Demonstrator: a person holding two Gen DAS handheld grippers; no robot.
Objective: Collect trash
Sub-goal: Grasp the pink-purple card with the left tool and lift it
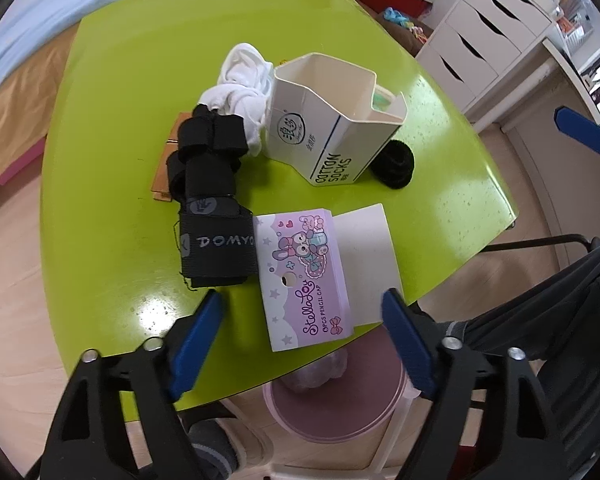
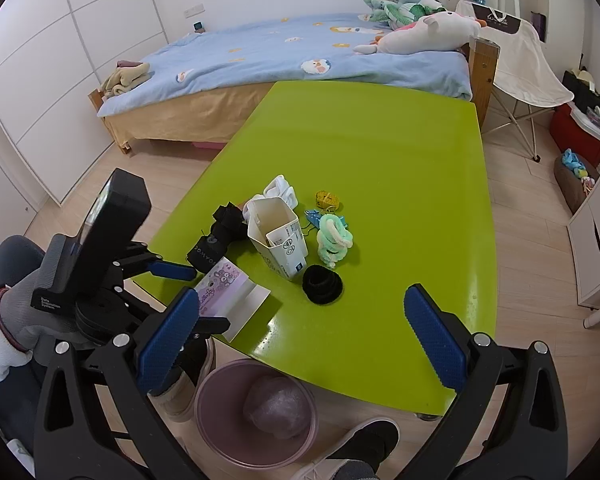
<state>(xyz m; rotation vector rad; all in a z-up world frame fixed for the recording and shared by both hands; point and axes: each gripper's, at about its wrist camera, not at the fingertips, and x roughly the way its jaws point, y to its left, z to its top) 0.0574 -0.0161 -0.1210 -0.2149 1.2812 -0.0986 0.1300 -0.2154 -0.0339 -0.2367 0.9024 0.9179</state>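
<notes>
Both grippers sit nearest the lenses with jaws spread wide and nothing between them: the left gripper (image 1: 302, 312) hovers over the near desk edge, straddling the purple pencil-cap box, and the right gripper (image 2: 302, 338) hangs back over the desk's near edge above bare surface. Largest in the scene, the green desk (image 2: 380, 152) carries the clutter; below its near edge stands the pink bin (image 2: 256, 412), already holding a crumpled clear wrapper (image 2: 276, 408). The open cotton-socks carton (image 1: 332, 120) stands upright, with white socks (image 1: 240, 80) behind it, a black wrist wrap (image 1: 212, 200) to its left and a black hair-tie coil (image 1: 394, 164) at its right. The purple pencil-cap box (image 1: 304, 276), judged the likely trash in hand, lies flat with its flap open and a corner overhanging the desk edge above the bin. Risks, in order: a closing pinch on the flat box may crush or skid it off the edge, missing the bin; the left finger passes close to the wrist wrap and could drag it along; clothing could be mistaken for trash. Whether the carton is empty cannot be confirmed; something pale shows inside.
</notes>
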